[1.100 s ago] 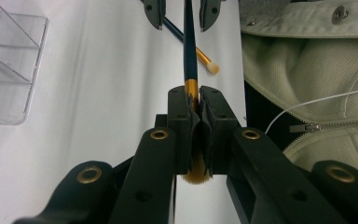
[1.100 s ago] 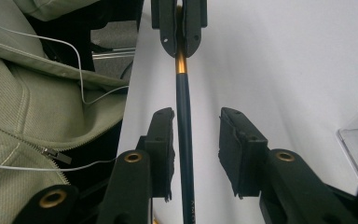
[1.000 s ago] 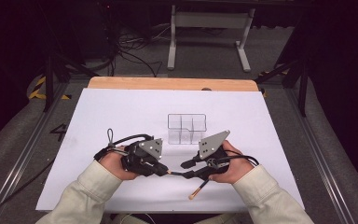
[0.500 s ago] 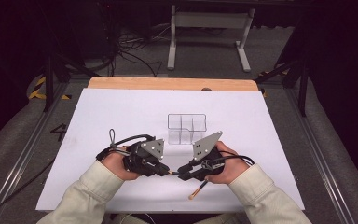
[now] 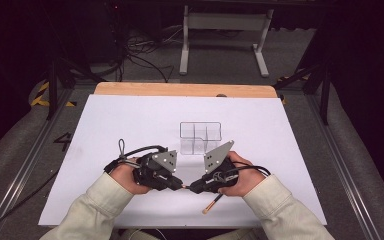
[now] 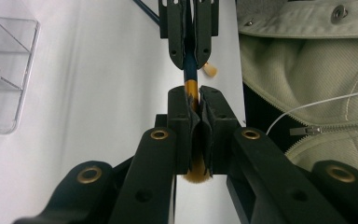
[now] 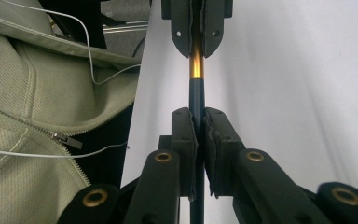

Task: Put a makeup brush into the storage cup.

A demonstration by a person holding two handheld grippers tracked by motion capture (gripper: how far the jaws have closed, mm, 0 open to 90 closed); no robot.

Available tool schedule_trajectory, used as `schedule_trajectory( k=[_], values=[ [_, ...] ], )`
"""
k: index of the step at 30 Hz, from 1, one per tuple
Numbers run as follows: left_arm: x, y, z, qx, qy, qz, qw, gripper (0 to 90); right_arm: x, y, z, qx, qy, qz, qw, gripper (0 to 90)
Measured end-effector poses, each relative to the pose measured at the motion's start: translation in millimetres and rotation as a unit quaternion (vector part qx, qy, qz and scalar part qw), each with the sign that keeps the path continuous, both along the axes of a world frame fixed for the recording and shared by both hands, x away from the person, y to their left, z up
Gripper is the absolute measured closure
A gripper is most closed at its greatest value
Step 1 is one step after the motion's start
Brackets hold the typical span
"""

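Note:
A brush with a dark blue handle (image 7: 197,95), a gold ferrule (image 6: 192,87) and tan bristles (image 6: 196,176) is held level just above the white sheet between both grippers. My left gripper (image 6: 193,126) is shut on the ferrule, and the bristles poke out behind its pads. My right gripper (image 7: 196,135) is shut on the blue handle. In the high view the left gripper (image 5: 180,186) and right gripper (image 5: 194,189) meet tip to tip near the table's front. The brush's pale handle end (image 5: 208,208) sticks out toward the person.
A clear plastic organiser (image 5: 200,137) with several compartments stands on the white sheet (image 5: 130,120) just beyond the grippers; its corner (image 6: 2,74) is in the left gripper view. The person's beige jacket (image 7: 37,107) is close behind the front table edge.
Both hands have drawn toward each other, so the two grippers' tips now nearly touch along the brush. The organiser has not moved.

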State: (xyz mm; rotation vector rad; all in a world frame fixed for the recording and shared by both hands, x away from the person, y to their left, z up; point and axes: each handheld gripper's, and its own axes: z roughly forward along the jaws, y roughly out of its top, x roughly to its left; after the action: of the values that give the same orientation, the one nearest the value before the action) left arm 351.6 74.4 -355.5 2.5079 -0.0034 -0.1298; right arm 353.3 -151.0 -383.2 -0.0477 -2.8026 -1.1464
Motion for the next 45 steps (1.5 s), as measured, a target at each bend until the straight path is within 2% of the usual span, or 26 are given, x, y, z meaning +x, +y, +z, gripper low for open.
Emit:
schedule_trajectory(
  k=[9, 10, 12, 15, 18, 20, 21, 22, 23, 25, 27, 33, 34, 36, 39, 42, 43, 44, 45],
  values=[
    [1.5, 1.6, -0.3, -0.013, 0.005, 0.001, 0.9999, 83.0, -0.1, -1.0, 1.2, -0.002, 0.003, -0.006, 1.0000, 84.0],
    [1.2, 2.7, -0.2, -0.020, 0.013, 0.003, 0.9997, 82.8, 0.0, -1.1, 1.5, -0.001, 0.003, -0.006, 1.0000, 84.0],
    [2.5, 6.5, 1.5, -0.034, 0.017, 0.005, 0.9993, 80.6, -0.5, -1.4, 1.8, -0.001, 0.006, -0.004, 1.0000, 84.0],
    [5.2, 15.2, 5.3, -0.057, 0.014, 0.020, 0.9981, 64.3, -0.8, -2.5, 2.1, -0.001, 0.006, -0.007, 1.0000, 84.1],
    [3.8, 25.3, 7.0, -0.079, 0.011, 0.041, 0.9960, 52.0, -0.2, -5.5, 4.4, 0.006, 0.004, -0.012, 0.9999, 84.1],
    [3.9, 30.8, 7.9, -0.088, 0.015, 0.051, 0.9947, 44.6, 0.3, -8.1, 6.6, 0.014, 0.000, -0.016, 0.9998, 84.0],
    [3.9, 30.8, 7.9, -0.088, 0.015, 0.051, 0.9947, 36.2, 0.3, -8.1, 6.6, 0.014, 0.000, -0.016, 0.9998, 84.0],
    [2.3, 33.7, 8.5, -0.095, 0.004, 0.055, 0.9940, 36.2, 0.7, -9.5, 7.7, 0.018, -0.002, -0.019, 0.9997, 84.0],
    [1.7, 35.2, 8.9, -0.098, 0.001, 0.058, 0.9936, 28.8, 1.2, -11.1, 9.2, 0.025, -0.004, -0.022, 0.9994, 84.0],
    [2.3, 42.1, 10.1, -0.111, 0.004, 0.081, 0.9906, 24.4, 1.4, -13.7, 11.7, 0.035, -0.008, -0.027, 0.9990, 84.0],
    [2.5, 44.5, 10.2, -0.115, 0.004, 0.084, 0.9898, 23.3, 1.3, -15.1, 13.2, 0.041, -0.010, -0.030, 0.9987, 84.0],
    [0.2, 62.7, 7.7, -0.132, -0.010, 0.123, 0.9835, 21.3, 2.4, -21.8, 19.8, 0.074, -0.024, -0.057, 0.9953, 84.0],
    [-0.3, 65.8, 6.9, -0.133, -0.011, 0.127, 0.9828, 19.9, 2.4, -24.0, 22.6, 0.088, -0.031, -0.066, 0.9934, 84.0],
    [-1.4, 72.7, 4.1, -0.139, -0.014, 0.140, 0.9802, 19.0, 2.2, -25.1, 24.0, 0.093, -0.034, -0.071, 0.9925, 84.0],
    [-1.7, 78.9, -0.4, -0.142, -0.014, 0.153, 0.9779, 17.1, 2.5, -28.6, 27.7, 0.115, -0.043, -0.088, 0.9885, 84.0],
    [-0.6, 86.0, -6.6, -0.154, -0.011, 0.168, 0.9736, 17.6, 3.4, -31.3, 30.8, 0.136, -0.049, -0.106, 0.9839, 84.0],
    [0.1, 89.1, -9.0, -0.159, -0.016, 0.174, 0.9717, 17.6, 3.9, -32.0, 31.7, 0.143, -0.051, -0.112, 0.9819, 84.0],
    [0.1, 89.1, -9.0, -0.159, -0.016, 0.174, 0.9717, 17.7, 3.9, -32.0, 31.7, 0.143, -0.051, -0.112, 0.9819, 84.0],
    [0.8, 91.8, -10.6, -0.163, -0.014, 0.179, 0.9701, 17.7, 4.6, -33.1, 32.9, 0.152, -0.056, -0.121, 0.9793, 84.0]
  ],
)
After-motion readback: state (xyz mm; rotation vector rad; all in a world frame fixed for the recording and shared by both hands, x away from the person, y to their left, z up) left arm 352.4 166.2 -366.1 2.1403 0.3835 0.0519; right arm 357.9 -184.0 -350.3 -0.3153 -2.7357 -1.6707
